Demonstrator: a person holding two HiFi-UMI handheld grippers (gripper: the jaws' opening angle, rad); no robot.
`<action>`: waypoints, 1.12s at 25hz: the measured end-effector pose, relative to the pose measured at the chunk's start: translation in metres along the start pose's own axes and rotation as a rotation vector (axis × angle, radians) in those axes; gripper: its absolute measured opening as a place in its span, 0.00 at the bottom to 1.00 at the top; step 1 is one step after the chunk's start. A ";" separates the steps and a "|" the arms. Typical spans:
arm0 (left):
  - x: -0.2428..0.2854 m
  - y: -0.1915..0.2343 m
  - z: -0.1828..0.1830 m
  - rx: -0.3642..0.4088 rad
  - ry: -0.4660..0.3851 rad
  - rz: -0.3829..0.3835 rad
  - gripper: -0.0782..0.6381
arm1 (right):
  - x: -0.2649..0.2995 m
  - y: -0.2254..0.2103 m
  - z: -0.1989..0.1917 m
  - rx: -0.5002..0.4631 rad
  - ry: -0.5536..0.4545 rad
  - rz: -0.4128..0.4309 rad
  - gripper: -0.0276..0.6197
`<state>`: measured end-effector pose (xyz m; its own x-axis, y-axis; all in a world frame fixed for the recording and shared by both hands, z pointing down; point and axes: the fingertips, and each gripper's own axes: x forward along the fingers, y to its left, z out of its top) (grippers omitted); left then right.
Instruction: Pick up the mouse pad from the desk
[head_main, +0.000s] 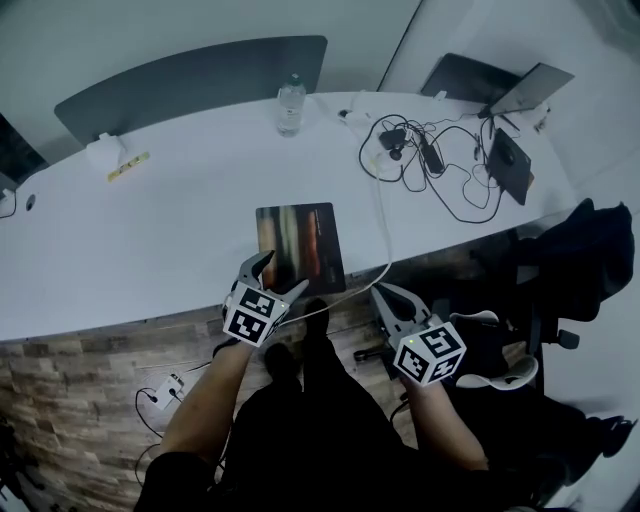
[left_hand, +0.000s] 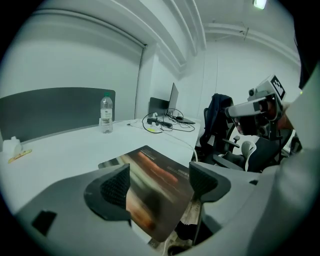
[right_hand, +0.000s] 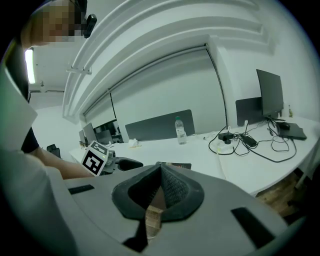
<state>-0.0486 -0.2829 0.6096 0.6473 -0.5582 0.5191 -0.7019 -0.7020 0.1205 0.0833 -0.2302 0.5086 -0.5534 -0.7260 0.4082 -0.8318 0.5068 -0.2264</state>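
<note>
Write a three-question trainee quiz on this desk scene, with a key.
1. True or false: the left tool is clamped on the mouse pad.
2. What stands near the far edge of the desk, beyond the pad? A. water bottle B. mug C. lamp
3. Fill in: the jaws of the right tool are ___.
Key: 1 false: its jaws stand apart, with the pad's near edge between them, not gripped. 2 A. 3 shut, with nothing held between them.
</note>
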 end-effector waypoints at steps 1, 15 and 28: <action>0.005 0.001 0.000 0.017 0.002 -0.007 0.61 | 0.005 -0.003 0.001 0.003 -0.003 0.006 0.05; 0.072 0.023 -0.023 0.093 0.148 -0.055 0.72 | 0.091 -0.048 -0.015 0.063 0.013 0.066 0.05; 0.118 0.029 -0.043 0.190 0.277 -0.133 0.87 | 0.113 -0.055 -0.030 0.096 0.076 0.107 0.05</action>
<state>-0.0051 -0.3504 0.7105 0.6059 -0.3340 0.7220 -0.5324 -0.8446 0.0560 0.0682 -0.3261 0.5939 -0.6371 -0.6313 0.4422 -0.7707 0.5295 -0.3545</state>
